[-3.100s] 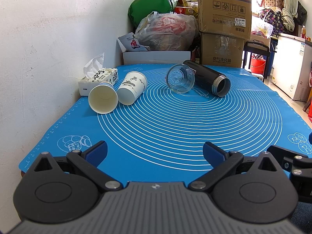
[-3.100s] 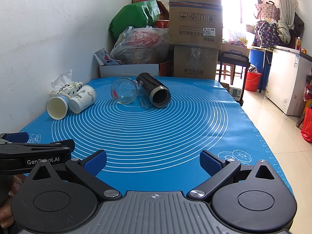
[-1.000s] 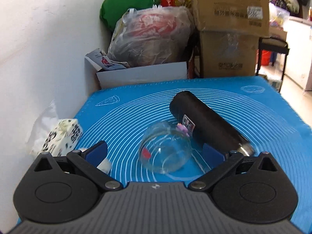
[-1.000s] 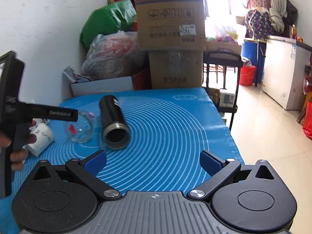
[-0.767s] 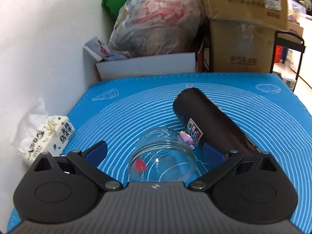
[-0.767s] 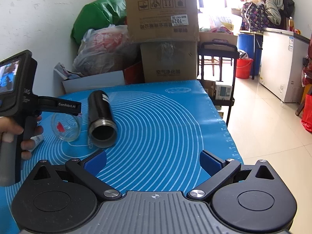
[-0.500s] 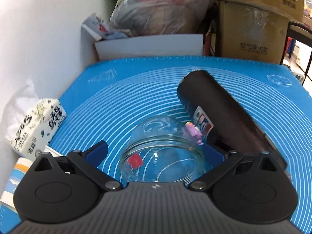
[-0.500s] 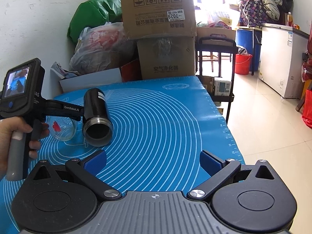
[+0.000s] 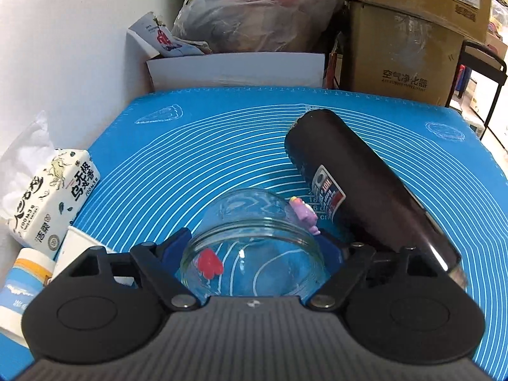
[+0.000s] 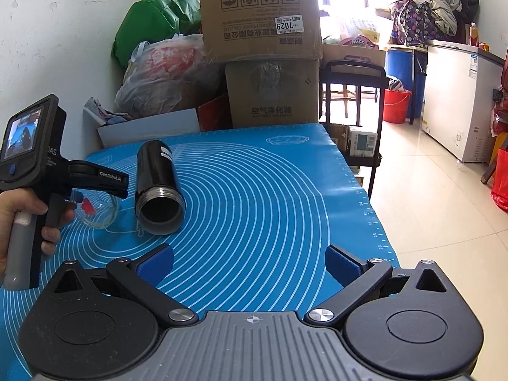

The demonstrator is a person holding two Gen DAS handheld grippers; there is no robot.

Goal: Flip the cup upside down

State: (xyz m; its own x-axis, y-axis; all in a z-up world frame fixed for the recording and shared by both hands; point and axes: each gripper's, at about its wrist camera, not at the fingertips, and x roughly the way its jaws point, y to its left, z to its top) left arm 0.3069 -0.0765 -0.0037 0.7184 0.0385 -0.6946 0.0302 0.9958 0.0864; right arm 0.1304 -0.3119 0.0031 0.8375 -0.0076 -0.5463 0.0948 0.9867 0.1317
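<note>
Since the glass (image 9: 254, 247) is clear, smooth and rigid, I'd guess it's slippery and breakable, so squeeze gently across the rim. It lies on its side on the mat (image 9: 222, 146), empty, touching the flask (image 9: 365, 190), also open and empty as far as I can see. Left gripper (image 9: 254, 244) fingers straddle the rim, maybe just touching. Right gripper (image 10: 249, 258) is spread wide, holding nothing.

Left tool (image 9: 254, 244) has advanced; its fingers now flank the glass cup (image 9: 254, 247).
</note>
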